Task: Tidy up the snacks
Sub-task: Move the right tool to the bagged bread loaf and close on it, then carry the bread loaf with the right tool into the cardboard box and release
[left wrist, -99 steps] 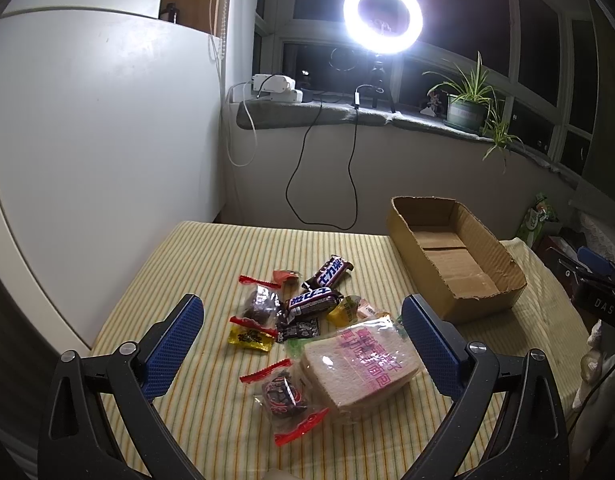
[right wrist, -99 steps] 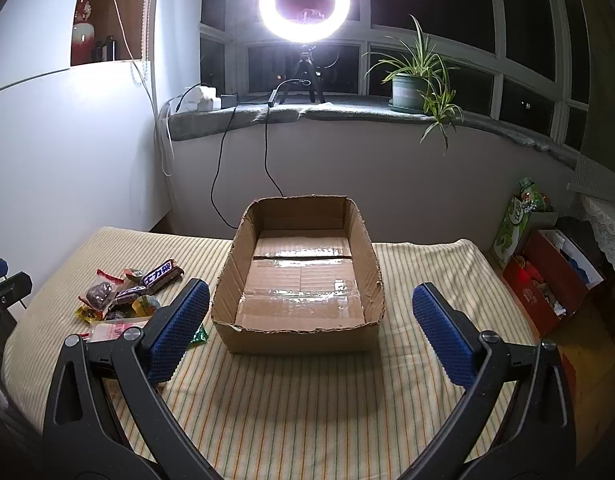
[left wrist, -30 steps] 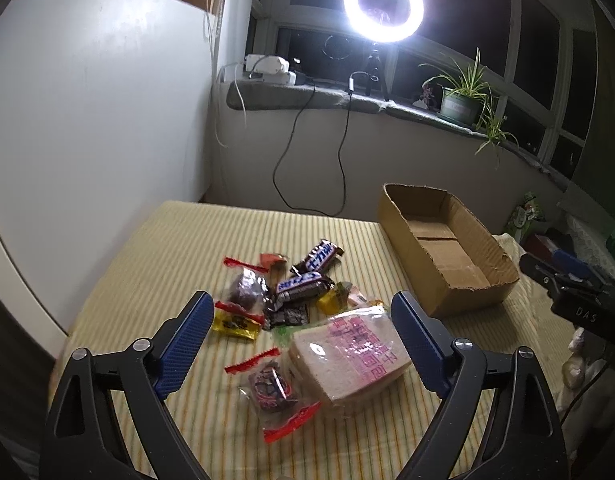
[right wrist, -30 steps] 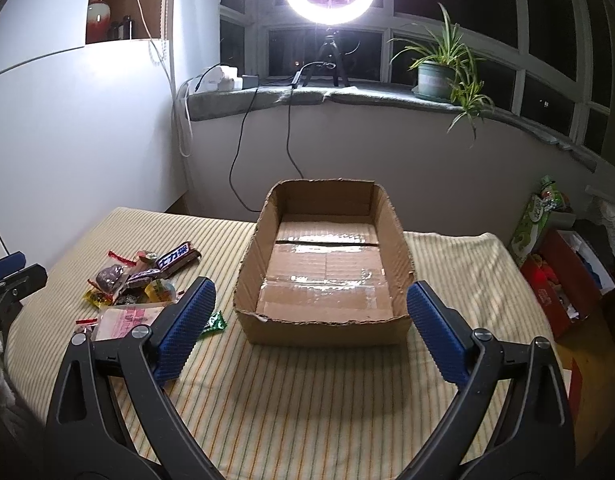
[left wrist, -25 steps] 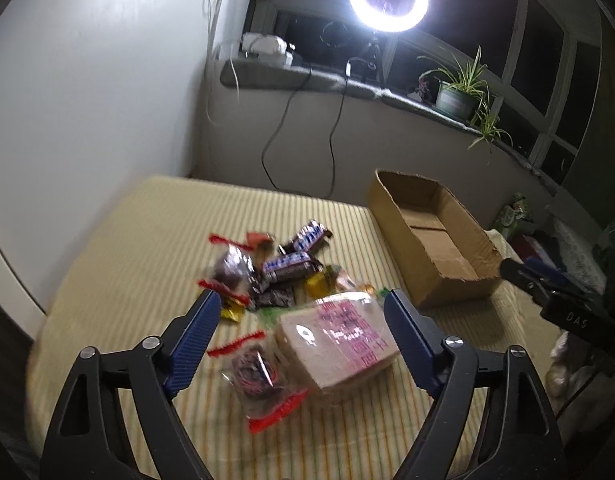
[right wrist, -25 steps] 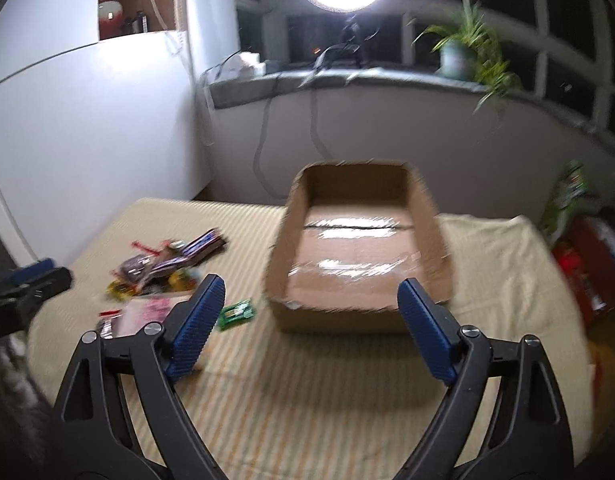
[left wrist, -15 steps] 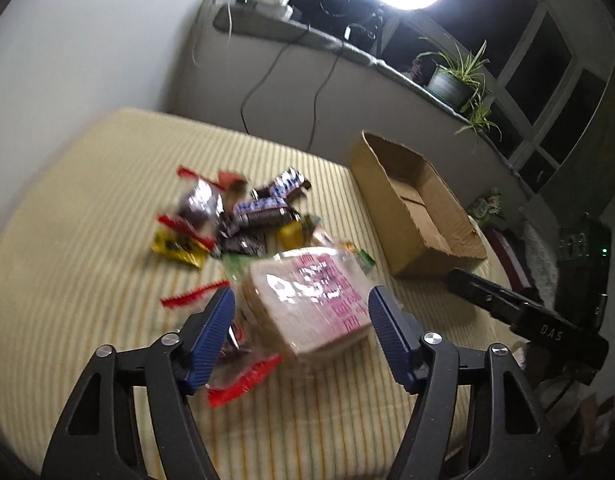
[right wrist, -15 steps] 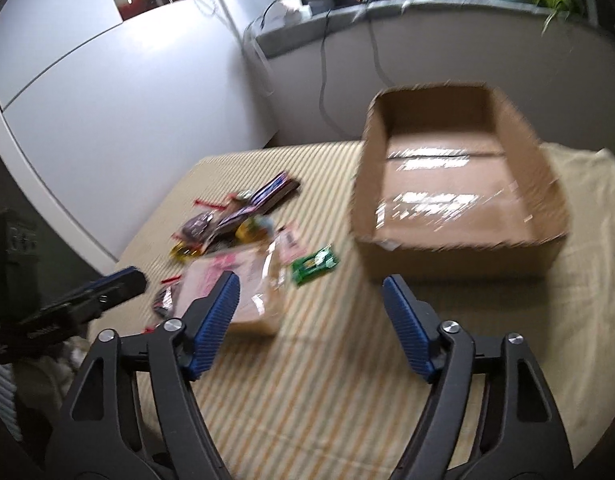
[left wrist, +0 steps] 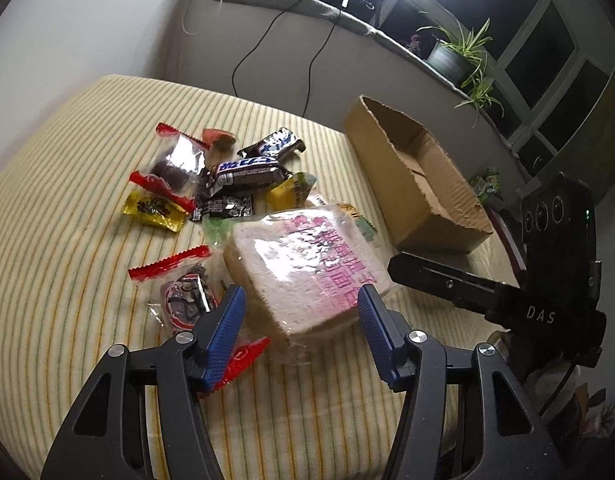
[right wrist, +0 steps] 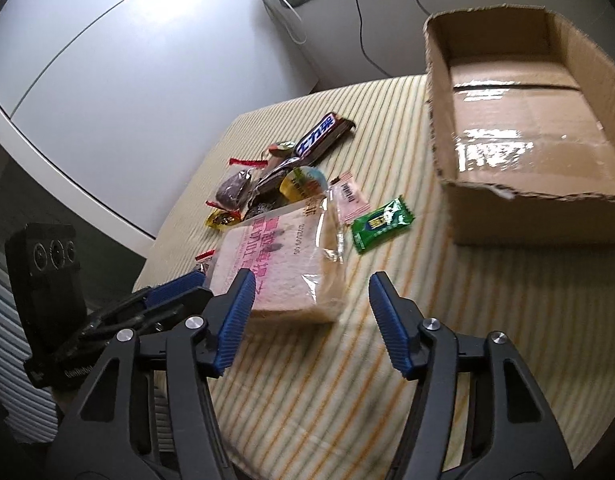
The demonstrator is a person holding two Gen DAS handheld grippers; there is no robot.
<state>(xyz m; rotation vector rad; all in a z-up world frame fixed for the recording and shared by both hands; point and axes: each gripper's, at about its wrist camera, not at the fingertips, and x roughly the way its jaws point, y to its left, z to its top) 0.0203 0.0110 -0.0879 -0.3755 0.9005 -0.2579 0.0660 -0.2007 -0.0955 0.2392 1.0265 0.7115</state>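
The left gripper (left wrist: pixel 301 326) and right gripper (right wrist: pixel 309 314) both tilt down over the wrapped bread slice (left wrist: pixel 307 264); their jaws have just been closing, still apart, gripping nothing; the bread lies on the striped cloth (left wrist: pixel 67 240) among candies, beside the empty cardboard box (right wrist: pixel 527 120).

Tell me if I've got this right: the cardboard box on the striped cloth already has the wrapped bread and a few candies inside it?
Not quite. The cardboard box does sit on the striped cloth, but it is empty; the right wrist view shows only its bare taped bottom. The wrapped bread and the candies lie on the cloth beside the box.
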